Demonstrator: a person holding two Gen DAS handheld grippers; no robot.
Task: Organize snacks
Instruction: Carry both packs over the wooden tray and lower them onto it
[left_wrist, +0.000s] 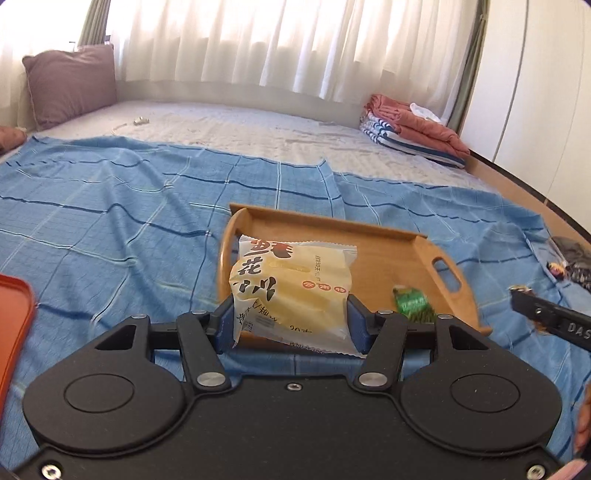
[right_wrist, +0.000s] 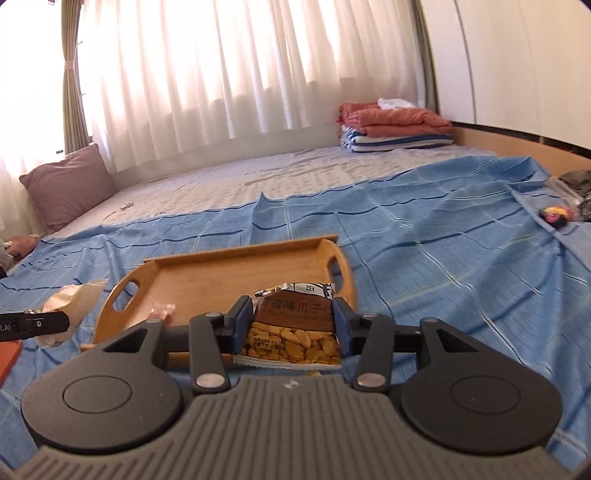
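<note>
Above the rimmed bamboo tray (left_wrist: 388, 258), the left gripper (left_wrist: 291, 325) clamped a pale yellow pastry packet (left_wrist: 291, 291); the right gripper (right_wrist: 291, 328) pinched a brown sunflower-seed sachet (right_wrist: 295, 325).

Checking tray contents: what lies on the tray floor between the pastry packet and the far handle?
In the left wrist view, one small green candy lies on the wooden tray; otherwise bare wood.
</note>
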